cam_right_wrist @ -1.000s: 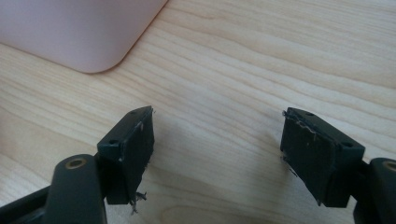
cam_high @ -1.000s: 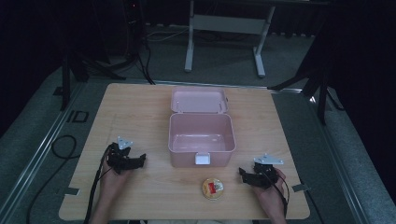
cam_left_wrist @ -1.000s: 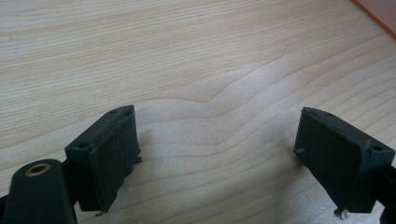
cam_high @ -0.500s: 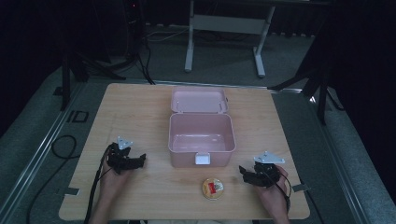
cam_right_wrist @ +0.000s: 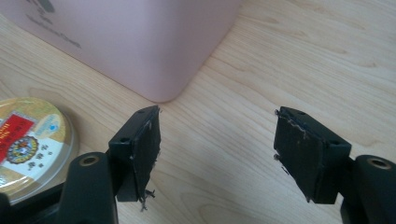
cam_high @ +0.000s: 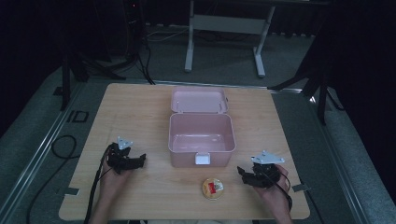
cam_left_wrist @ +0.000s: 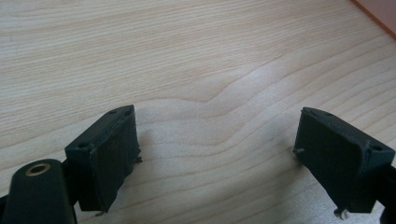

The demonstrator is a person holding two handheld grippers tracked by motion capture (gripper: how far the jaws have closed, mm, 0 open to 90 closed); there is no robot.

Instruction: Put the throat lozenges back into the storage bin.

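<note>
tongs (cam_right_wrist: 217,154) beside round tin (cam_right_wrist: 28,140)

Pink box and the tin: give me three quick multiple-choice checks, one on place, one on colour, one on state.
1. Where is the round tin?
A. On the table, in front of the box
B. Inside the box
C. On the floor

2. What colour is the box?
A. Blue
B. Pink
C. Green

3. How is the box's lid?
A. Shut and latched
B. Taken off and lying beside the tin
C. Open, folded back behind the box

Answers: 1 A, the tin lies on bare wood just before the box's front wall. 2 B, walls and lid are pale pink. 3 C, the high view looks straight into the empty box.
</note>
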